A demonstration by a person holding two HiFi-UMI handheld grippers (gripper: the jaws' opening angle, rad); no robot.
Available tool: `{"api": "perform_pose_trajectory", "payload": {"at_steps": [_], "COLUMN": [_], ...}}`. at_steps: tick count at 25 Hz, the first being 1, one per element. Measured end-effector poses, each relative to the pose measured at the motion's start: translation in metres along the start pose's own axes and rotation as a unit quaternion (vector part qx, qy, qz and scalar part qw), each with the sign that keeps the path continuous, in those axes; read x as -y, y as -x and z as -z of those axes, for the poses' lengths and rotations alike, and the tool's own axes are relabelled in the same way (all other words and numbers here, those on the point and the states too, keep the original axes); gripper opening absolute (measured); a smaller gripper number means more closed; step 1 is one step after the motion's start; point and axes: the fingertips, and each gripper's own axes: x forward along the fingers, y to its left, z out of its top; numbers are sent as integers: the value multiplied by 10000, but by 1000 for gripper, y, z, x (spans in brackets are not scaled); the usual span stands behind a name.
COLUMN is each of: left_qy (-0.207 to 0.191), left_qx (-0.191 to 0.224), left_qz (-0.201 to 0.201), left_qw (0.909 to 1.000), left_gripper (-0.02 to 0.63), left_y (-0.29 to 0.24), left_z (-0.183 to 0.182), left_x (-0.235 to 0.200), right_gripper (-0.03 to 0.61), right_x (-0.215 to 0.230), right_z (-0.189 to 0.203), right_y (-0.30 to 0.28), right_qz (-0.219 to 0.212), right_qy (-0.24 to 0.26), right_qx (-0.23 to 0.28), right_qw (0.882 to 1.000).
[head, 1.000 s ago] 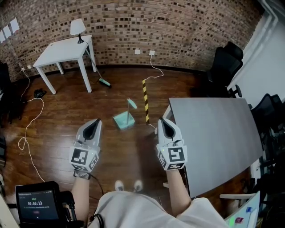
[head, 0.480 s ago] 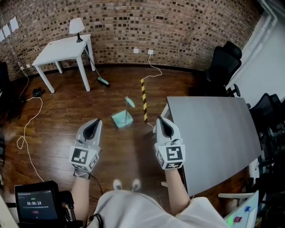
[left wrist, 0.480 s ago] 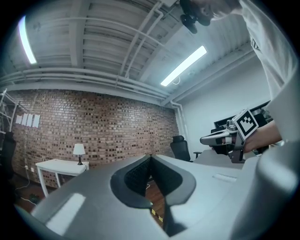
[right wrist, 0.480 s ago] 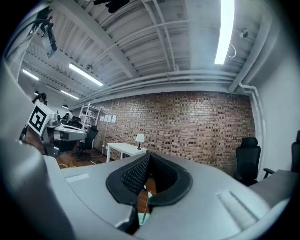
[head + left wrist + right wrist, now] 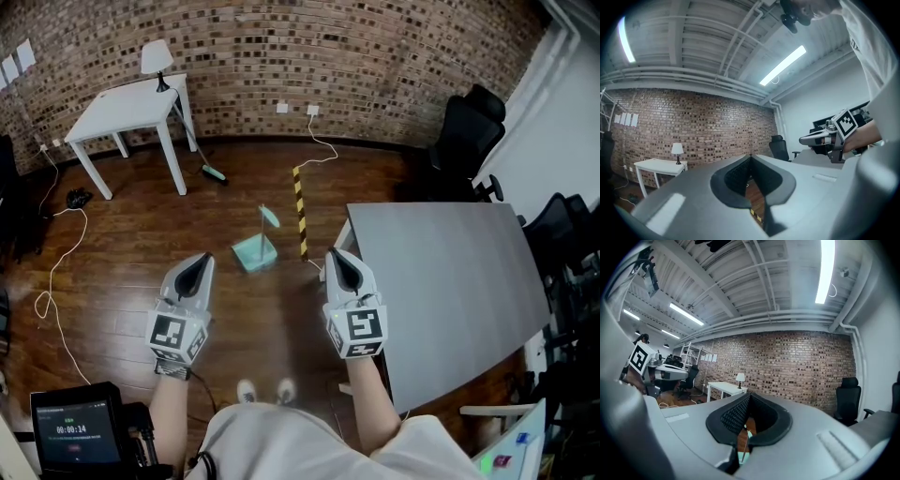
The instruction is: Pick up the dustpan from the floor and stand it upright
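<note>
The teal dustpan [image 5: 255, 252] rests on the wooden floor ahead of me, its thin handle rising to a teal grip [image 5: 270, 217]. My left gripper [image 5: 194, 271] and right gripper [image 5: 339, 265] are held level side by side, short of the dustpan, one on each side of it. Both are shut with nothing in them. In the left gripper view the left gripper [image 5: 751, 157] has its pads meeting at the tip. In the right gripper view a sliver of the dustpan [image 5: 747, 433] shows below the closed tip of the right gripper [image 5: 749, 394].
A grey table [image 5: 450, 281] stands close on my right. A yellow-black striped strip [image 5: 300, 211] runs along the floor beside the dustpan. Farther back are a white table [image 5: 131, 108] with a lamp, a broom [image 5: 211, 169], floor cables and black chairs [image 5: 469, 131].
The head view has drifted a little, so the dustpan and room sit slightly more to the left. Both grippers stay shut and in place.
</note>
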Motion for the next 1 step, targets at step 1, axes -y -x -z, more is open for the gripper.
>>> {"api": "perform_pose_trajectory", "payload": {"at_steps": [1], "left_qy": [12], "left_qx": [-16], "left_qz": [-2], "left_qw": [10000], "left_gripper": [2], "left_y": [0], "left_z": [2], "left_x": [2], "right_gripper": [12], "right_x": [0], "right_z": [3], "right_y": [1], "right_qz": [-18], "right_qy": [-6], "right_qx": [-21], "right_qw": [10000]}}
